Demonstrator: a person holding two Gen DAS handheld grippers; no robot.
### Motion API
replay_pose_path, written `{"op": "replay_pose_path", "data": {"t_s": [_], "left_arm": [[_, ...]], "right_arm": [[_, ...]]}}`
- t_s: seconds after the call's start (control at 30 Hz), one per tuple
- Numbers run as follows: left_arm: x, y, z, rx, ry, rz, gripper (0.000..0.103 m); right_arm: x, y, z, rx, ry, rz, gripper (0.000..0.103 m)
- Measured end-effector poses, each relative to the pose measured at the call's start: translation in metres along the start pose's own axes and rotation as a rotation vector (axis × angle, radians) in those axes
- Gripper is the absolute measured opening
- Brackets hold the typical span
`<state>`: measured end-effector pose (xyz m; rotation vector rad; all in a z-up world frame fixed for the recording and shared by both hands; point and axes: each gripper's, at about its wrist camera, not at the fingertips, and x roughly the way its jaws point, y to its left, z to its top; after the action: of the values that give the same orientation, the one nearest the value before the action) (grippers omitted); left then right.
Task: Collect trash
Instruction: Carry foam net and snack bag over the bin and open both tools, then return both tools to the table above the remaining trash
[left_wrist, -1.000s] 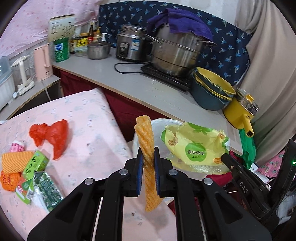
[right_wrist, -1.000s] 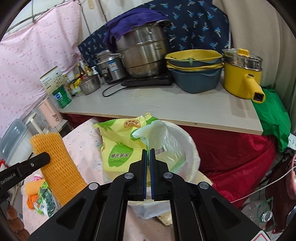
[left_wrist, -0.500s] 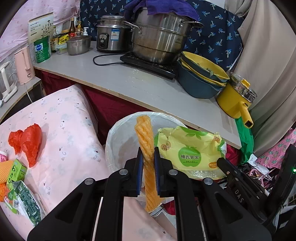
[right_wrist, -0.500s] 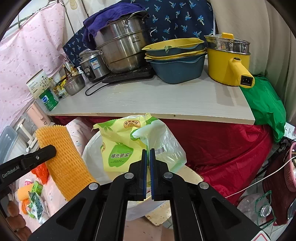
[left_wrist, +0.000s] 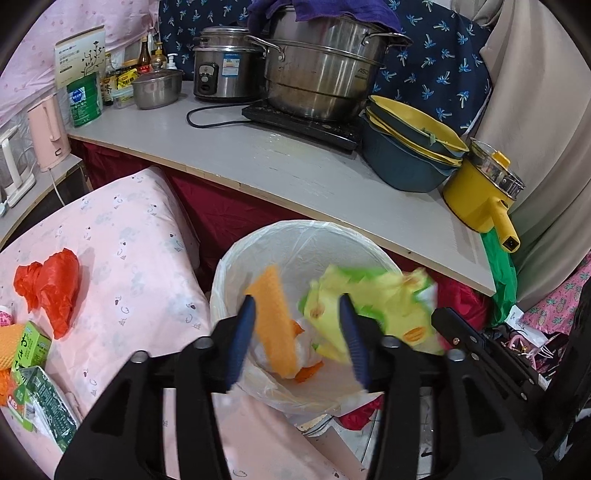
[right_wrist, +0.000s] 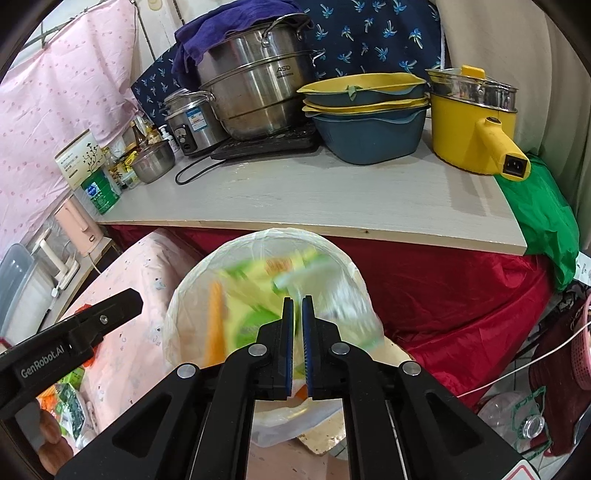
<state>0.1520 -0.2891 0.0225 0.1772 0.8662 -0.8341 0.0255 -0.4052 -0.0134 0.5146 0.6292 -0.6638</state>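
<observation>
My left gripper (left_wrist: 297, 332) is open above the white-lined trash bin (left_wrist: 266, 243). The orange foam net (left_wrist: 275, 321) is loose between its fingers, dropping into the bin. The yellow-green snack bag (left_wrist: 373, 310) is blurred and falling into the bin too. My right gripper (right_wrist: 298, 339) is slightly open, with a narrow gap, and empty above the bin (right_wrist: 266, 240). The snack bag (right_wrist: 251, 317) and the orange net (right_wrist: 214, 325) show blurred inside it. More trash lies on the pink cloth: a red plastic bag (left_wrist: 50, 284) and green cartons (left_wrist: 31, 347).
A grey counter (left_wrist: 295, 166) behind the bin carries a steel pot (left_wrist: 321, 77), a rice cooker (left_wrist: 225, 74), stacked basins (left_wrist: 410, 147) and a yellow electric pot (left_wrist: 480, 188). A green bag (right_wrist: 543, 218) hangs at the counter's right end. The pink-clothed table (left_wrist: 129, 240) lies left.
Both grippers have let go. The left opened wide and released the orange net; the right parted and released the snack bag. Both items are falling into the bin.
</observation>
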Motion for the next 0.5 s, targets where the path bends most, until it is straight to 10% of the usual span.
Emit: {"op": "replay_pose_path", "data": {"t_s": [0.5], "left_arm": [[-0.023, 0.039, -0.003, -0.058, -0.033, 0.047, 0.059]], "right_arm": [[-0.012, 0.029, 0.001, -0.037, -0.018, 0.021, 0.025]]}}
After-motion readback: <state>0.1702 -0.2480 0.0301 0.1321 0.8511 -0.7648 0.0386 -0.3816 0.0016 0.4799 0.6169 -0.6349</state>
